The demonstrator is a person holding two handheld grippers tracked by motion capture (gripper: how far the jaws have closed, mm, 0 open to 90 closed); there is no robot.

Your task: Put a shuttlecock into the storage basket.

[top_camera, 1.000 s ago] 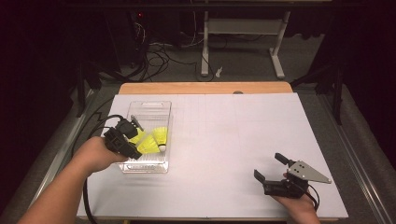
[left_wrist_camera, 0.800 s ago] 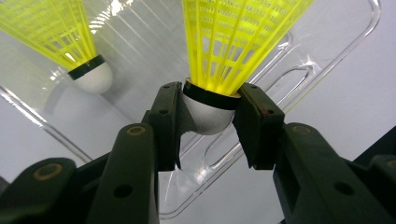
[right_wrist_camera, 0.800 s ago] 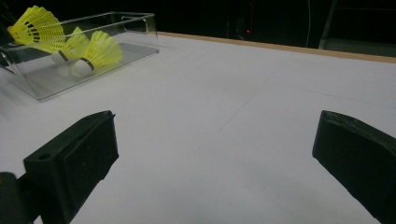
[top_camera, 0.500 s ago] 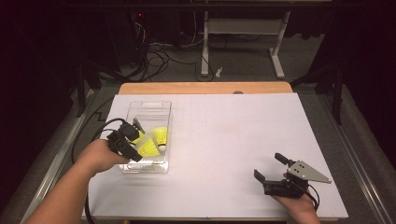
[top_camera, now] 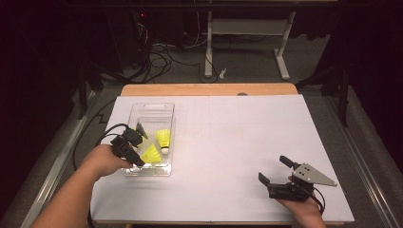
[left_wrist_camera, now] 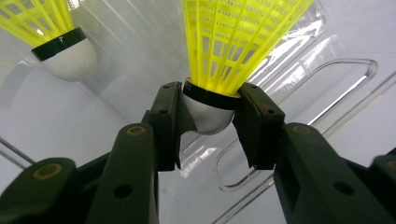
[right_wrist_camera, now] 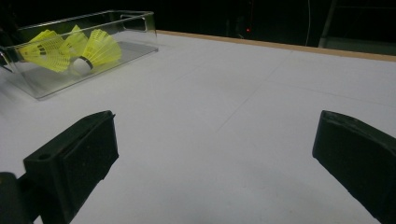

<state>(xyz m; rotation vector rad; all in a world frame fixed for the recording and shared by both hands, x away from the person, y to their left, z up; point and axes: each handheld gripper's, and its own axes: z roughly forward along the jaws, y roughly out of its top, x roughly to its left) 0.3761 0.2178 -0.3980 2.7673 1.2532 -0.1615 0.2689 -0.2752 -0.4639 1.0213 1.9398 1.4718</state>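
At the table's left, my left gripper reaches into the clear plastic box and pinches a yellow shuttlecock by its white cork, pads pressed on both sides. A second shuttlecock lies just beside it in the box. Far right, my right gripper rests on the white tabletop, jaws spread wide with nothing between them.
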